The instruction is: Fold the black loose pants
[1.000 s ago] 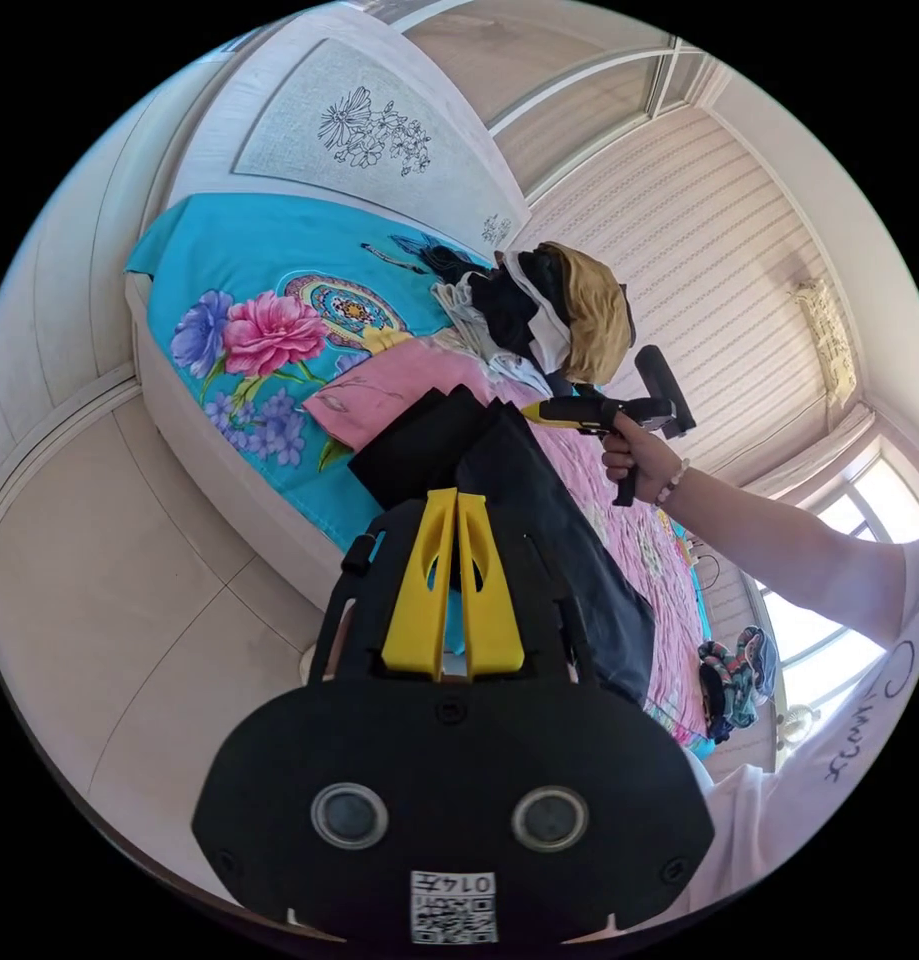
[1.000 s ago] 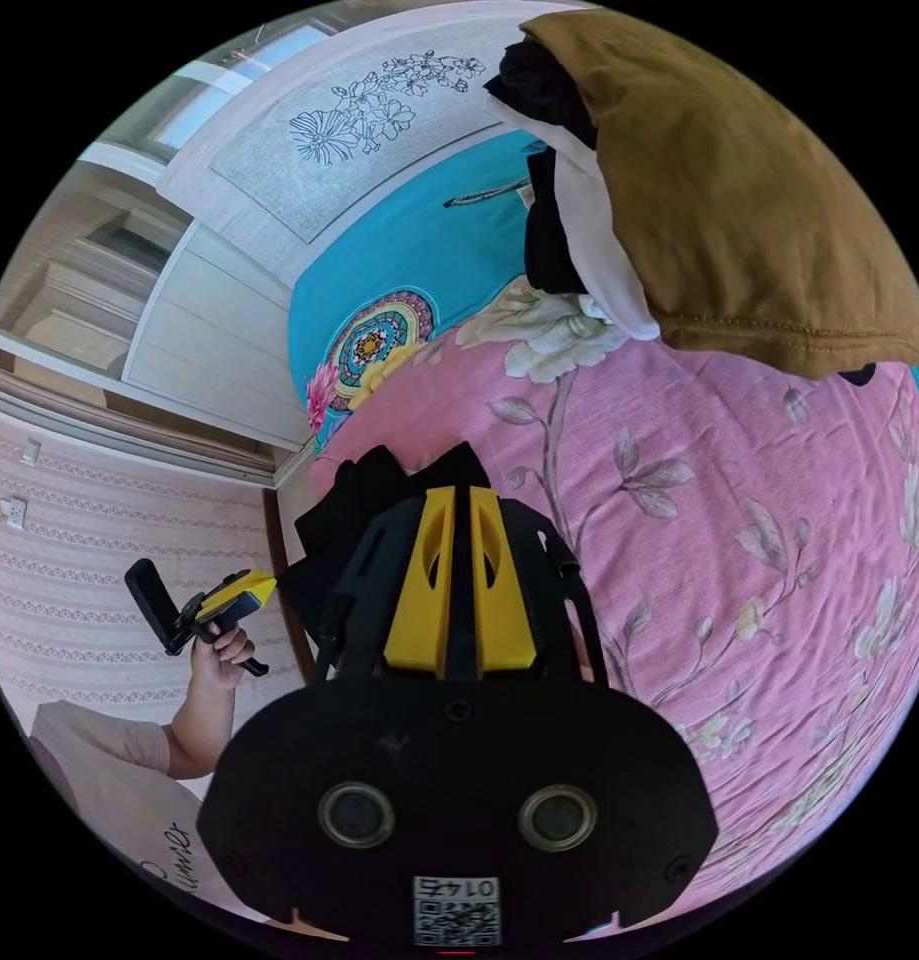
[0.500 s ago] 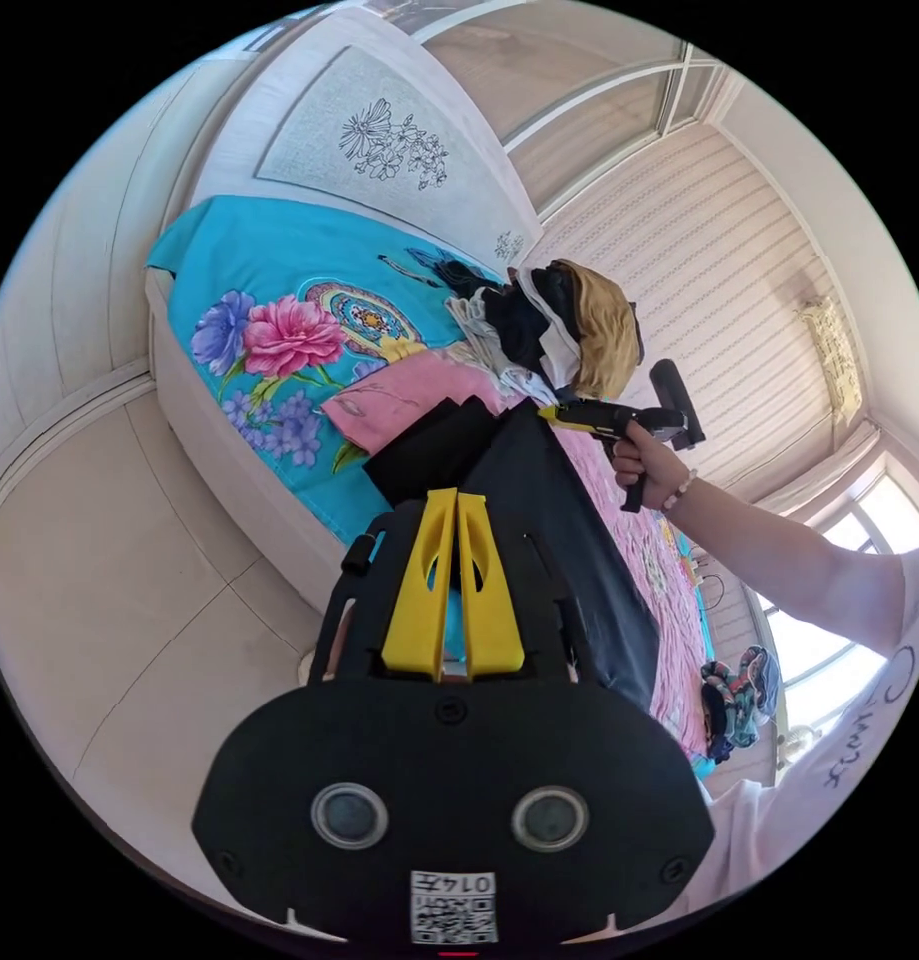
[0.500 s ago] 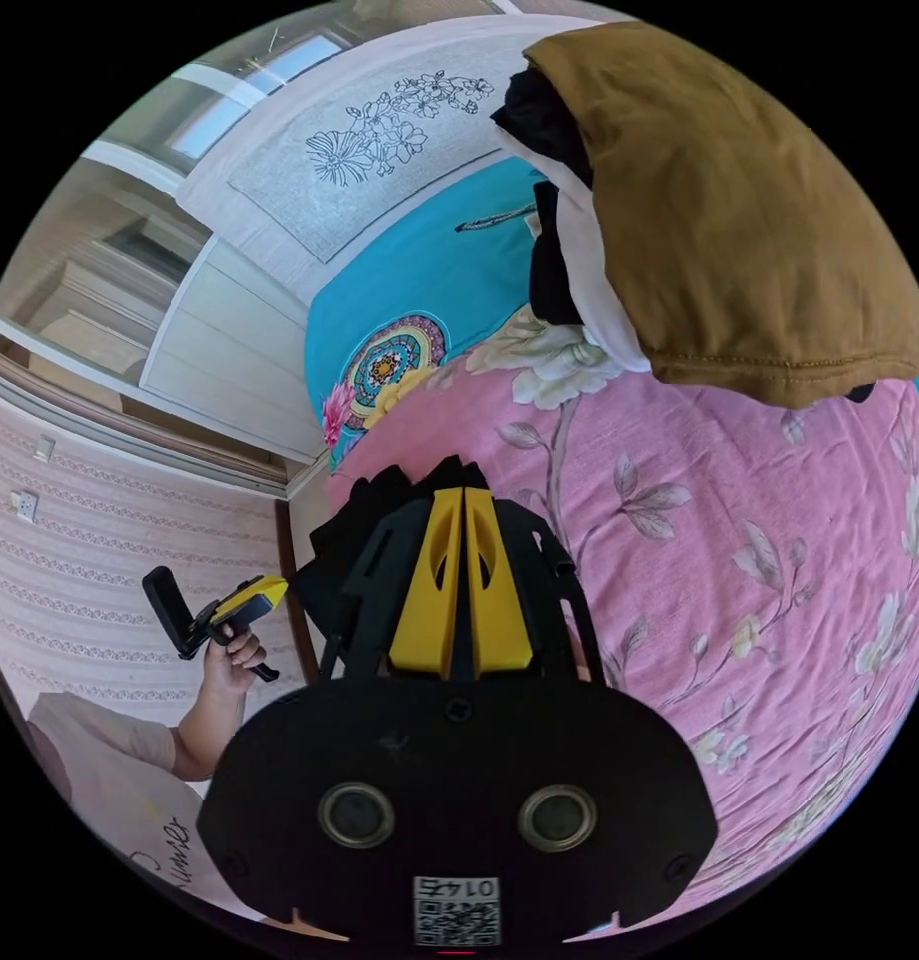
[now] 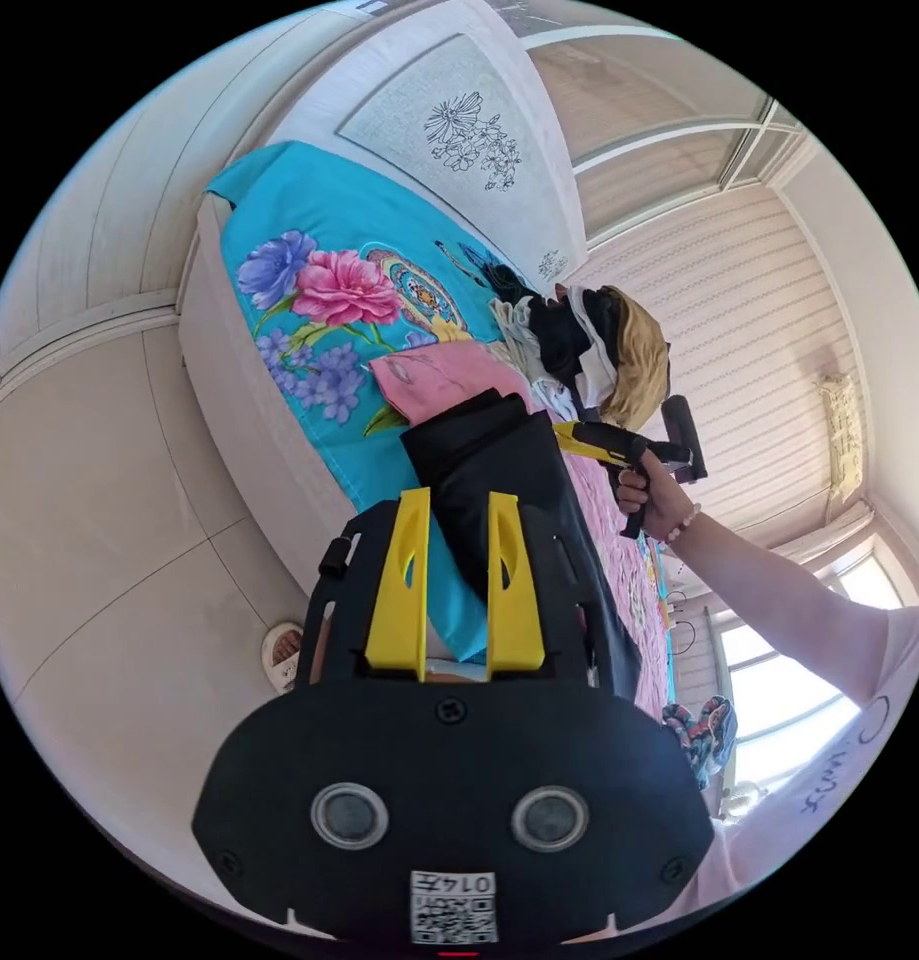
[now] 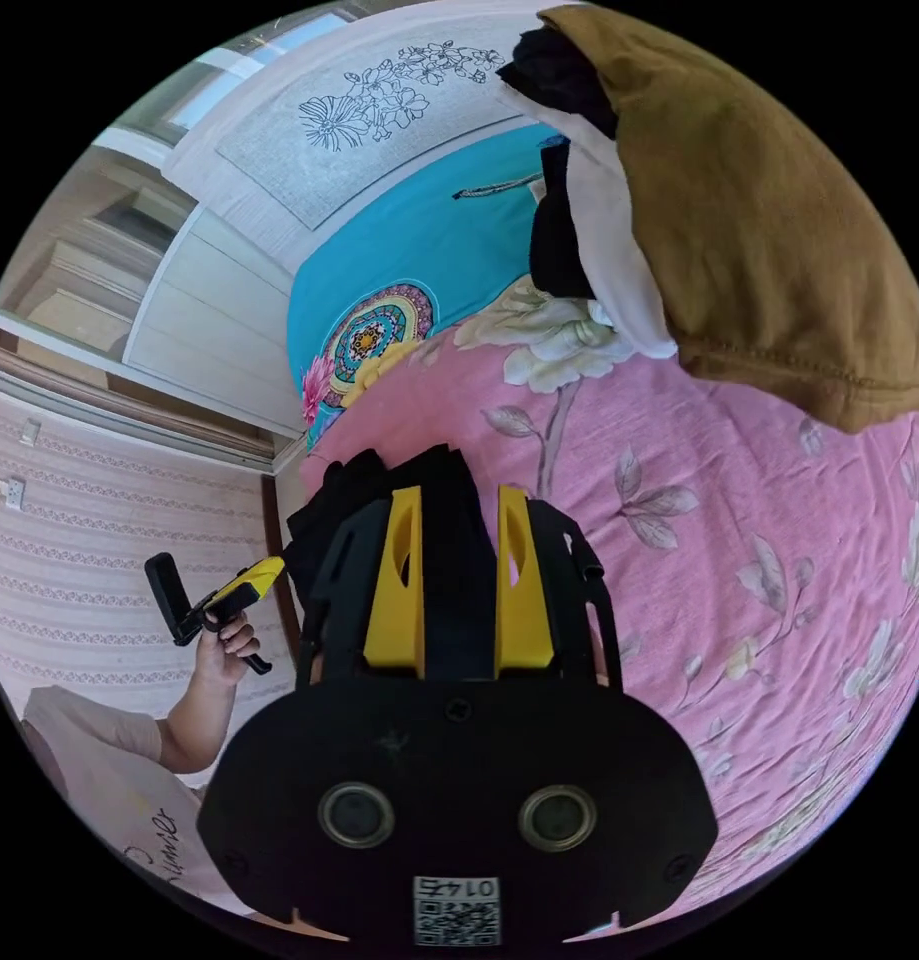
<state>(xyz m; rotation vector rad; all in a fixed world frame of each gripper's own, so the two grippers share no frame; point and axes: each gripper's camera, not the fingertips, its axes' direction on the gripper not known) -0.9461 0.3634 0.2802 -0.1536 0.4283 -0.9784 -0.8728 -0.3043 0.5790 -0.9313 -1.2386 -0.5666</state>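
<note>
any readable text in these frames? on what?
Code sticker on left hand-held gripper: small mirrored characters, not legible.
Matching sticker on right hand-held gripper: not legible.
Person's shirt: cursive script, cut off, unreadable.
Wall hanging: too small to tell.
Nothing quotable.

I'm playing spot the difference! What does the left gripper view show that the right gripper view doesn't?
The left gripper view adds the tiled floor and a bright window. The right gripper view adds small white wall plates. Both share the black pants, the brown garment and the headboard.
</note>
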